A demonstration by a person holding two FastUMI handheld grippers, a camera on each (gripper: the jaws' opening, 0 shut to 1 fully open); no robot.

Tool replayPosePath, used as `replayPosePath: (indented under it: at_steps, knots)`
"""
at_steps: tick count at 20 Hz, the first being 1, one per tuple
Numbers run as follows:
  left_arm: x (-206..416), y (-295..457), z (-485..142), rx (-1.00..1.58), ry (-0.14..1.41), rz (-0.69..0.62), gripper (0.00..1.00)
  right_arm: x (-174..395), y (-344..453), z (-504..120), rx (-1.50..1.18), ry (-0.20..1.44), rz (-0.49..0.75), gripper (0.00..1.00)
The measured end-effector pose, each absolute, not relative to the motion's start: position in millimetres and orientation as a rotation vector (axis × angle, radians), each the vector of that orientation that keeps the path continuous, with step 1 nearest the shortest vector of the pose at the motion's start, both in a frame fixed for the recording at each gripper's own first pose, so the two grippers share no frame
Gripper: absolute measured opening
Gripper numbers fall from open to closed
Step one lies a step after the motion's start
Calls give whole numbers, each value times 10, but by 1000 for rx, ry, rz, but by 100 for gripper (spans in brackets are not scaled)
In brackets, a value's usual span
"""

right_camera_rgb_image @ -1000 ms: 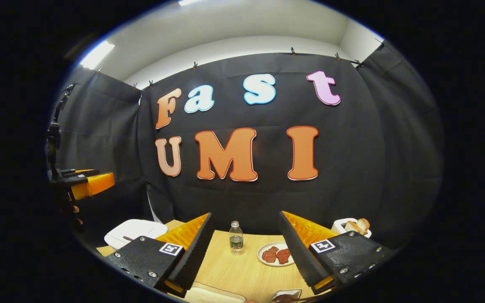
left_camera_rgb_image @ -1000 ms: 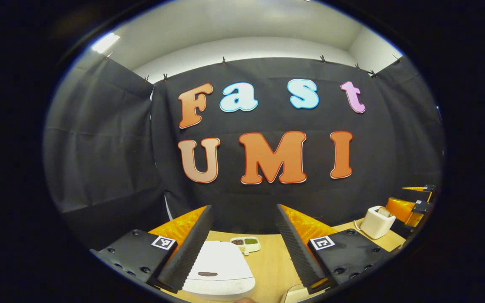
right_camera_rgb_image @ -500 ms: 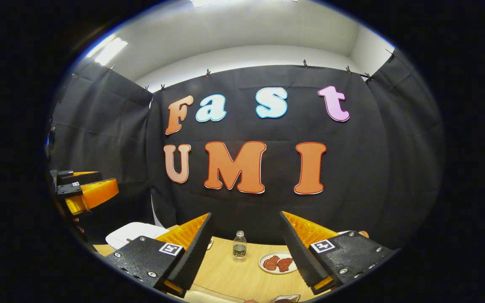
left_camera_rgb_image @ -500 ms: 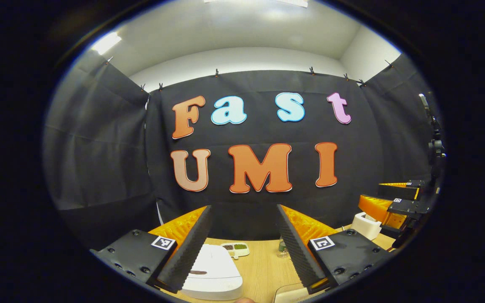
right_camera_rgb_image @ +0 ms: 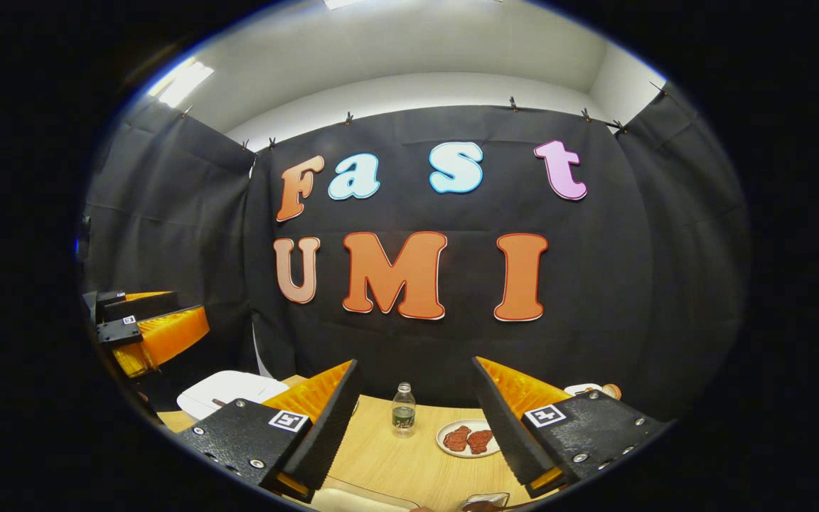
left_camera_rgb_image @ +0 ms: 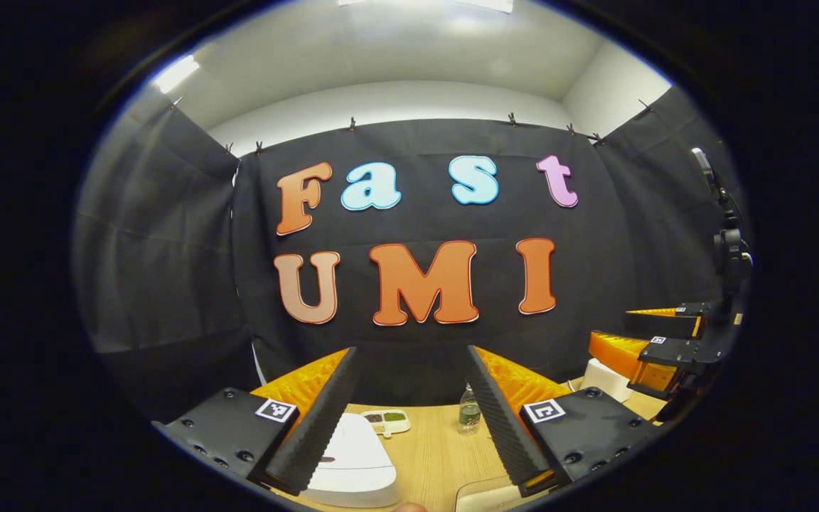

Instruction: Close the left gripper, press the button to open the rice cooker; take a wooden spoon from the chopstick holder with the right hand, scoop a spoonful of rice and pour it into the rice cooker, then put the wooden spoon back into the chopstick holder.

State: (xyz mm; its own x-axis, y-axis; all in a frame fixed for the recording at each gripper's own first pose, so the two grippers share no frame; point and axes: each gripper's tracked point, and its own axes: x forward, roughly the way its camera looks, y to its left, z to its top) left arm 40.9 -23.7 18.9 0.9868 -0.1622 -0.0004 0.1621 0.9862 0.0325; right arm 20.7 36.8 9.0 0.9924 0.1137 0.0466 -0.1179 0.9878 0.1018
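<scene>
Both grippers raised and empty, nothing of the task begun.

In the left gripper view, the left gripper (left_camera_rgb_image: 409,419) stands wide open with nothing between its fingers, low in the frame over the wooden worktop (left_camera_rgb_image: 431,455); the white rice cooker (left_camera_rgb_image: 352,462) sits at the bottom, left of centre, its lid down, partly behind the left finger. A small divided dish (left_camera_rgb_image: 386,421) and a water bottle (left_camera_rgb_image: 468,418) lie further back. In the right gripper view, the right gripper (right_camera_rgb_image: 416,427) is equally wide open and empty, with a plate of red pieces (right_camera_rgb_image: 468,438) between its fingers. I judge every step is left: the left gripper must shut and press the button, and I cannot make out the chopstick holder or the spoon.
</scene>
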Motion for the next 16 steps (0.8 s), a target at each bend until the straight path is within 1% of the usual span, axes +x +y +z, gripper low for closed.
replayPosePath:
  at_steps: [10,15,16]
  knots:
    - [476,-267,279,22,-15,-175,100,243,389,125,98,-53,117,95]
    - [501,-222,253,2,17,-163,100,276,414,169,92,-61,125,95]
    - [526,-214,266,3,17,-162,100,279,418,172,92,-59,124,100]
